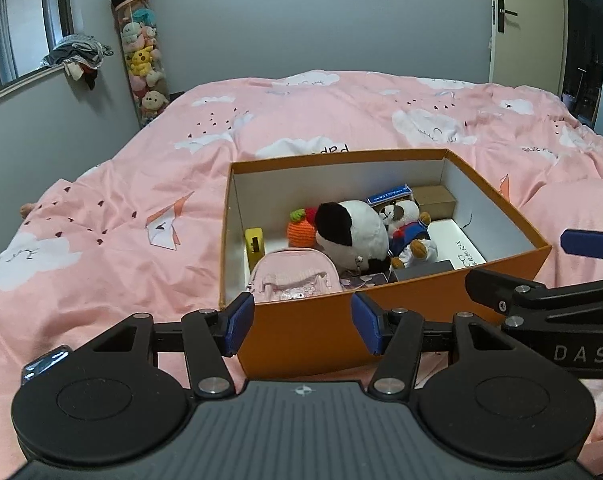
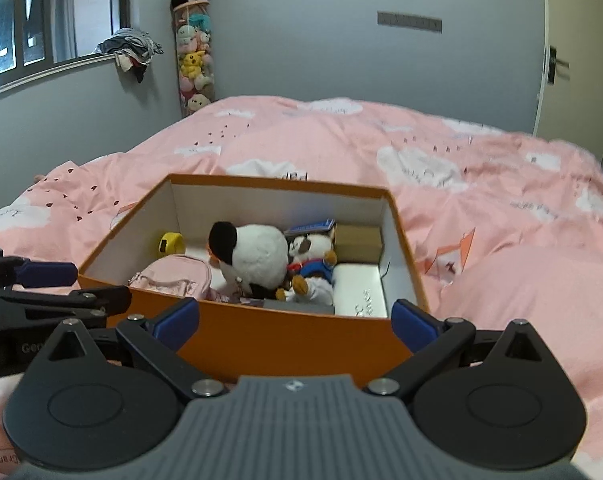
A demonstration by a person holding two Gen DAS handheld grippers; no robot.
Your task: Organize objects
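An open orange box sits on the pink bed. Inside lie a big black-and-white plush, a small bear in blue, an orange knitted toy, a pink mini backpack, a yellow item, a brown carton and a blue-topped box. My left gripper is open and empty before the box's near wall. My right gripper is open wide and empty, in front of that same wall.
The pink cloud-print duvet covers the bed all around the box. A tall tube of plush toys stands in the far corner. A door is at the right, a window sill with clothes at the left.
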